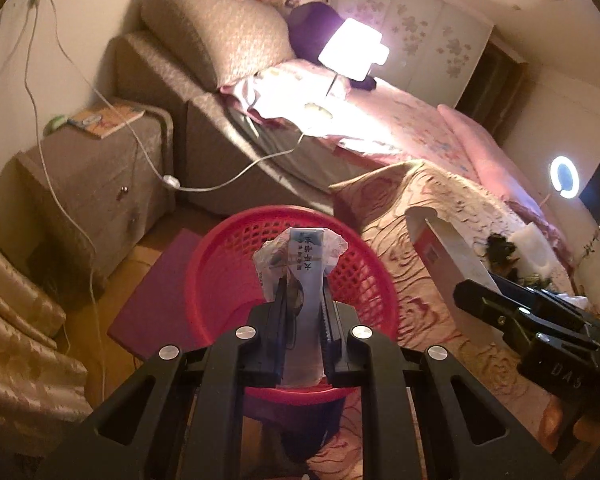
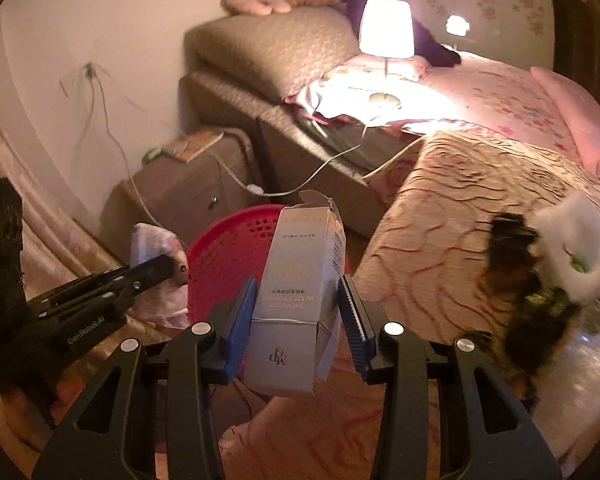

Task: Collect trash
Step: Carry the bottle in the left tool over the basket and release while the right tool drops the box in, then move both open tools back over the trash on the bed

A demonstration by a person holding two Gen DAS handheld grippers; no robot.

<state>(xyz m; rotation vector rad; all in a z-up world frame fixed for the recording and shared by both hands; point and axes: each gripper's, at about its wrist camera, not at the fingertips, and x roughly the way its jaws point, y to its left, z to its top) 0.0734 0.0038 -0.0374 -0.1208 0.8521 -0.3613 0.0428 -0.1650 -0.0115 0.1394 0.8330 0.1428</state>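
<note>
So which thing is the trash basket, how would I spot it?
Find the bed with the glowing lamp. On the floor beside it, by the brown nightstand, stands the basket. It is round, bright red, with holes all over its walls.

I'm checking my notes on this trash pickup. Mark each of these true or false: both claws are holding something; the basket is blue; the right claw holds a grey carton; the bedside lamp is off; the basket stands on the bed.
1. Both claws hold something. True: the left claw is shut on a crumpled wrapper, the right claw on a grey carton.
2. The basket is blue. False: the basket is red.
3. The right claw holds a grey carton. True.
4. The lamp is off. False: the lamp is lit.
5. The basket stands on the bed. False: it stands on the floor beside the bed.
</note>
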